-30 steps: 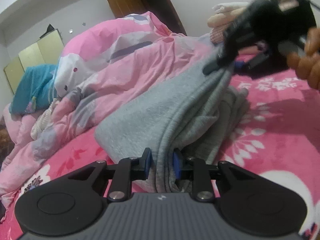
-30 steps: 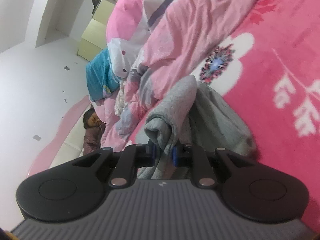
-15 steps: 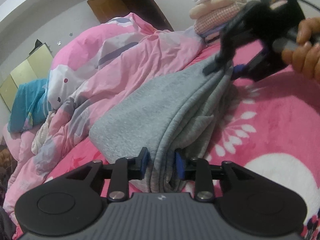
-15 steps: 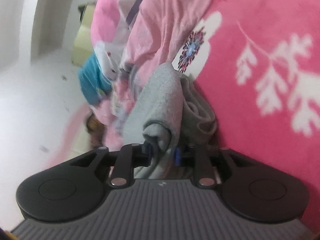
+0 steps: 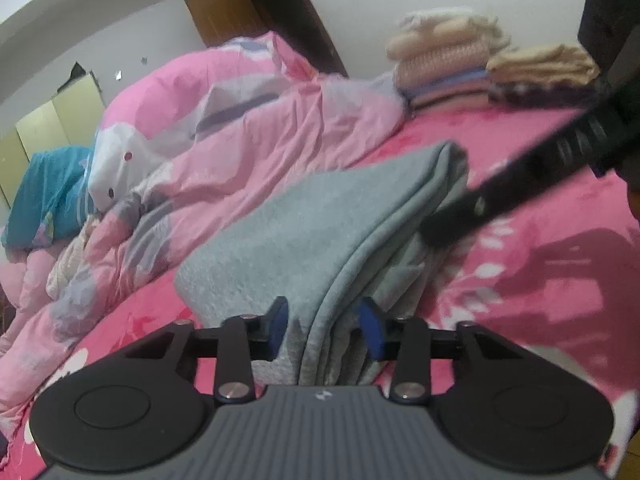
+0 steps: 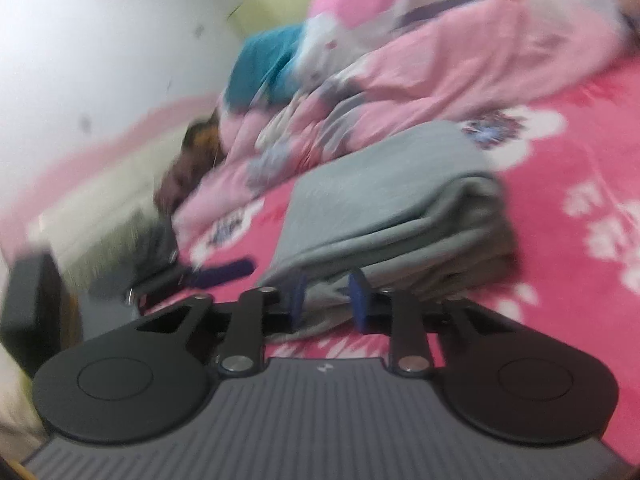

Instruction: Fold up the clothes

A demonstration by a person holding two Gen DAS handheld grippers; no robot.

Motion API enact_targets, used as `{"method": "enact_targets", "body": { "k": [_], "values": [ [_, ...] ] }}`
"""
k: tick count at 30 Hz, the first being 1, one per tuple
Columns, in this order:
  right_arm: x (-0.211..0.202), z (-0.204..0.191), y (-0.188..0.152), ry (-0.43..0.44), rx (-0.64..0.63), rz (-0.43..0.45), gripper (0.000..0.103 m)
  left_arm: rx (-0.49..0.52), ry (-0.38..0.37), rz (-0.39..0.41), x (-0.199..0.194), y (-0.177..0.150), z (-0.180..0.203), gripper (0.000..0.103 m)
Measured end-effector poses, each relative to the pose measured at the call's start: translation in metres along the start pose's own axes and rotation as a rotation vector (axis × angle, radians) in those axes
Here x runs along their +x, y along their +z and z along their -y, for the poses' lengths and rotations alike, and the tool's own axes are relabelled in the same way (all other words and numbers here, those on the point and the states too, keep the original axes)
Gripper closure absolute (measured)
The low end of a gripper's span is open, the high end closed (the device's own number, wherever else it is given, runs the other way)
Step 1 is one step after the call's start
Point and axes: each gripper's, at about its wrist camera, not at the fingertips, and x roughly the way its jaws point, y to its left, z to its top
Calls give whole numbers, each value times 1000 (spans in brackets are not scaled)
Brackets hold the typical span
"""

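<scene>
A grey garment lies folded in several layers on the pink floral bedspread. My left gripper stands at its near edge, jaws apart, with the stacked layers still between the blue pads. My right gripper is shut on the grey garment at a thin corner of its near edge; that view is blurred. In the left wrist view, the right gripper's black finger rests against the garment's right side.
A crumpled pink quilt fills the bed behind the garment, with a teal pillow at far left. Stacks of folded clothes sit at the back right by the wall. A wooden door is behind.
The garment has come down from hanging to lying flatter on the bed. My left gripper's pads have spread wider. The right gripper has swung and rolled round to the garment's side.
</scene>
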Motion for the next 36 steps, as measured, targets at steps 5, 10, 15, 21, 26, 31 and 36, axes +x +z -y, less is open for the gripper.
{"method": "enact_targets", "body": {
  "k": [5,10,15,21,26,31,36],
  "values": [
    [32,-24,-2,-62,-220,-76,96,-14,-7,15,0,-3,-1,85],
    [47,-25,-7,-136,-296,-85,101,26,-3,33,0,-10,4,88],
    [16,-34,0,-158,-345,-41,98,65,1,50,0,-17,10,87],
    [-5,-23,32,-253,-303,146,92,100,10,66,0,-24,16,86],
    [22,36,13,-321,-123,96,89,50,-12,74,0,-26,15,84],
    [7,32,29,-300,-42,115,88,10,-32,78,-2,-28,11,77],
    [8,11,35,-194,-89,180,84,-65,-82,81,-9,-27,4,67]
  ]
}}
